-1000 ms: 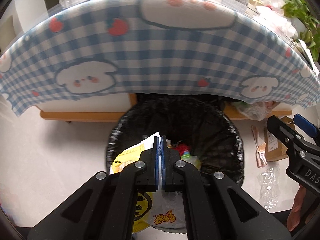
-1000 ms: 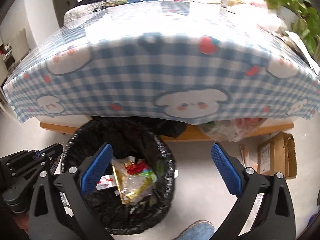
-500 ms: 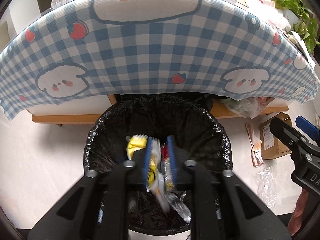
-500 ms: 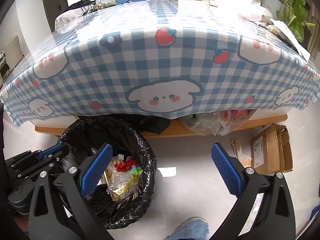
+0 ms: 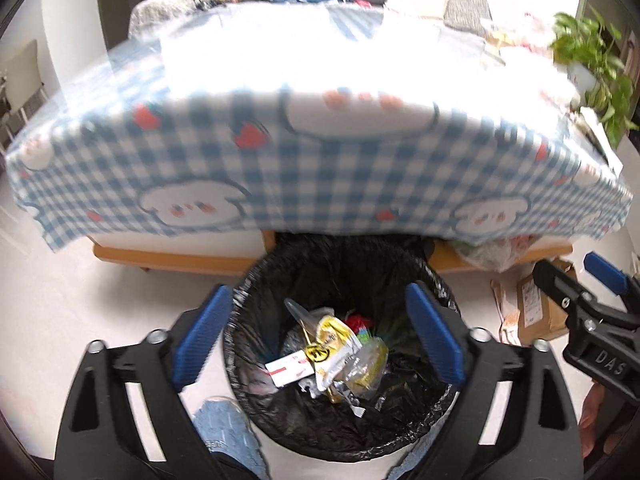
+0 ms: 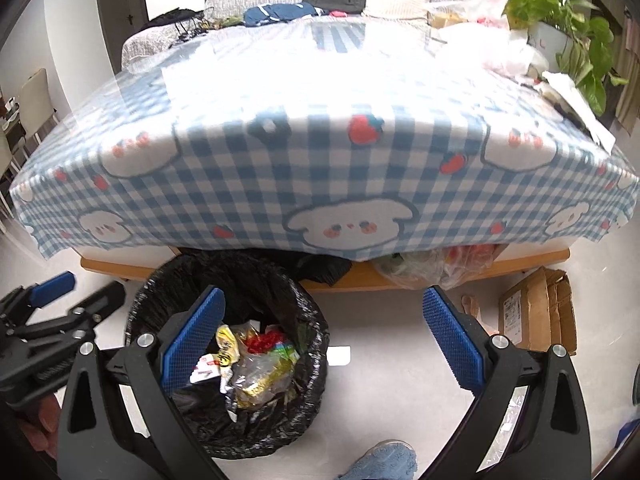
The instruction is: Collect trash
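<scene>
A bin lined with a black bag (image 5: 424, 280) (image 6: 160, 292) stands on the floor before the table. Inside lie several wrappers, among them a yellow and white snack packet (image 5: 334, 340) (image 6: 226, 346) and a clear bag (image 6: 260, 376). My left gripper (image 5: 318, 334) hangs above the bin, its jaws opening wide, with nothing between the blue pads. My right gripper (image 6: 320, 338) stands open and empty over the bin's right rim and the floor. Each gripper shows at the edge of the other's view: the right gripper (image 5: 592, 312) and the left gripper (image 6: 60, 304).
A low table with a blue checked cloth (image 6: 320, 168) overhangs the bin. A cardboard box (image 6: 536, 312) and loose plastic lie on the floor at right. A potted plant (image 6: 560, 12) sits at the table's far right. A blue slipper (image 6: 380, 460) is at the bottom.
The left gripper, shut on the yellow and white packet a second ago, has opened and the packet has dropped into the bin. Both grippers have risen, so the tabletop shows more.
</scene>
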Action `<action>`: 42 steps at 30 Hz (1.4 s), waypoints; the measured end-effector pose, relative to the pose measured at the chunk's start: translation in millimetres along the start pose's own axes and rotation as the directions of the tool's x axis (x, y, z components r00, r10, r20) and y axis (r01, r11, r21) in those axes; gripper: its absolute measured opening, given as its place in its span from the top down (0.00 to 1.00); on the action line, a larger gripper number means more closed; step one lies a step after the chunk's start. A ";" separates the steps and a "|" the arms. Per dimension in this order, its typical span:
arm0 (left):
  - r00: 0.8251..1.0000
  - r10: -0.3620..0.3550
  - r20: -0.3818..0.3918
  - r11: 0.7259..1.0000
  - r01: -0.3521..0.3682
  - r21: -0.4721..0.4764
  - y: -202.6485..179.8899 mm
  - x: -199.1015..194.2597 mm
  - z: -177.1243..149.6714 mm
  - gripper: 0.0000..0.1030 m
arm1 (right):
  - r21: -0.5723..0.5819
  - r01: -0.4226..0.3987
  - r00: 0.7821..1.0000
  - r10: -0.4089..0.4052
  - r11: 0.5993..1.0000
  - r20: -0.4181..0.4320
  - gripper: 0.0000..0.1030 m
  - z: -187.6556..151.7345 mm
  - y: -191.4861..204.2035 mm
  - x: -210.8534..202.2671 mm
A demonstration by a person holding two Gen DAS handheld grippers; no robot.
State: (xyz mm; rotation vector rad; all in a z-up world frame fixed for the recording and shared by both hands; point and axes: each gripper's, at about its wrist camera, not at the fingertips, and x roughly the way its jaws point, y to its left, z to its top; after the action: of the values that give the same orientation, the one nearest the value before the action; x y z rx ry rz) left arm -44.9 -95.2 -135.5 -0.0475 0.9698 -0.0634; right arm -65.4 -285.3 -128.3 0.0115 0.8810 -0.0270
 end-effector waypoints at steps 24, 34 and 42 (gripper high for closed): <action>0.994 -0.010 0.108 0.999 0.005 0.048 40.5 -123.0 4.3 0.06 | 0.016 -0.040 0.996 0.039 0.999 0.081 0.08 -5.4 37.9 -113.9; 0.995 0.000 0.097 0.999 -0.004 0.040 47.1 -124.7 -7.3 0.06 | -0.006 -0.005 0.998 0.005 1.000 0.069 0.08 -13.6 47.0 -122.1; 0.996 -0.001 0.092 0.999 -0.004 0.052 45.3 -121.2 -6.9 0.06 | 0.000 -0.007 0.998 0.007 1.000 0.070 0.08 -13.1 45.8 -121.2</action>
State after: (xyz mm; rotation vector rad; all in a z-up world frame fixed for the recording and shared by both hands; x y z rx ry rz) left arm -117.4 -41.1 -42.8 -0.0017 0.8754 -0.0839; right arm -151.3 -236.9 -43.2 0.0141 0.8111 -0.0207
